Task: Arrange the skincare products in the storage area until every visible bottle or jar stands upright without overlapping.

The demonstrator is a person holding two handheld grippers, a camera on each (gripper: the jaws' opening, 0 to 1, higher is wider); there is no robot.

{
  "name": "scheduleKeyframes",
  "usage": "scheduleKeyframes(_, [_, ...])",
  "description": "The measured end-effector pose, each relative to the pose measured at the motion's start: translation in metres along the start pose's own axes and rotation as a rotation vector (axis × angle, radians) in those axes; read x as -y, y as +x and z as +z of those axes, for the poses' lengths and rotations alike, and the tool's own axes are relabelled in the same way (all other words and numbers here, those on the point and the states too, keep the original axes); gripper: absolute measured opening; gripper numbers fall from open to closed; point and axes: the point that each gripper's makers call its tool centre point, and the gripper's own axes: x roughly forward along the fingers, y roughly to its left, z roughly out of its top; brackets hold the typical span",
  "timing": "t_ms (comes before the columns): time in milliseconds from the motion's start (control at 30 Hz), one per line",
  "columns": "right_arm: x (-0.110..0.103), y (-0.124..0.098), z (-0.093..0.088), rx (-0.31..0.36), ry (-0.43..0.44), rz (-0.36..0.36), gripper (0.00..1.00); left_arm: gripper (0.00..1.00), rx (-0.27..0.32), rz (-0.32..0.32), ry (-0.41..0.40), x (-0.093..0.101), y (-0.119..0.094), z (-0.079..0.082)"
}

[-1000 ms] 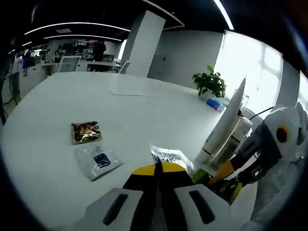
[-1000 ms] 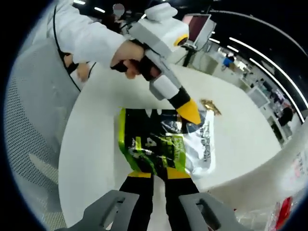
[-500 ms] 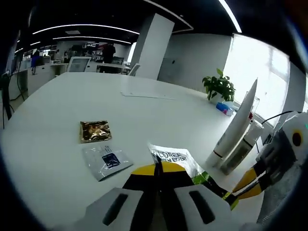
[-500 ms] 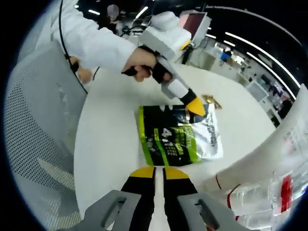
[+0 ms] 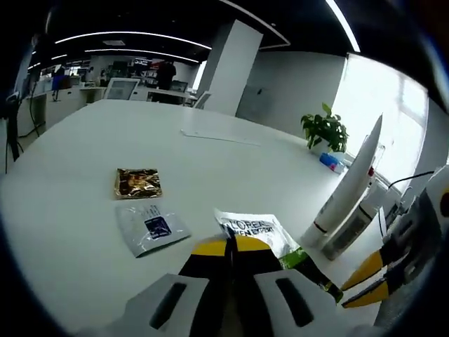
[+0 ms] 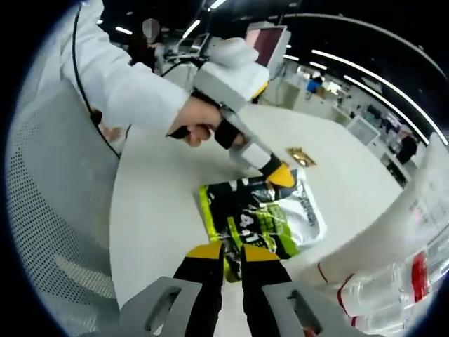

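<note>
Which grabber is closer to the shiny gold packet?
Left. The left gripper is at the far edge of the green and black pouch, on the side toward the gold packet. The right gripper sits at the pouch's near edge, farther away.

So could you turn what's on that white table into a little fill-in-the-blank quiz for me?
1. The shiny sachet lying beside the grey sachet is ____ in colour.
2. The tall white tube stands ____ on the table.
3. The black pouch carries bands of ____.
4. Far across the table sits a potted ____.

Missing words: gold; upright; green; plant
</note>
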Motion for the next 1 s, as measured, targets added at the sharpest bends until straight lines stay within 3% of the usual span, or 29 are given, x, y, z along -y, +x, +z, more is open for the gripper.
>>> scheduleKeyframes(267, [0.011,0.009,-0.011,-0.014,0.065,-0.051,0.05,0.00,0.011,0.021,0.042,0.006,0.006,-0.001])
scheduleKeyframes(400, [0.014,0.013,-0.010,0.007,0.161,-0.067,0.07,0.00,0.010,0.013,0.055,0.013,0.008,-0.002])
scheduleKeyframes(667, [0.015,0.013,-0.011,0.011,0.160,-0.067,0.04,0.00,0.004,0.006,0.068,0.015,0.008,-0.003])
scheduleKeyframes(767, [0.016,0.014,-0.012,0.020,0.173,-0.059,0.04,0.00,0.013,-0.007,0.149,0.017,0.007,-0.001])
scheduleKeyframes(1000, [0.016,0.015,-0.013,0.016,0.167,-0.059,0.03,0.02,0.005,-0.004,0.160,0.013,0.007,-0.002])
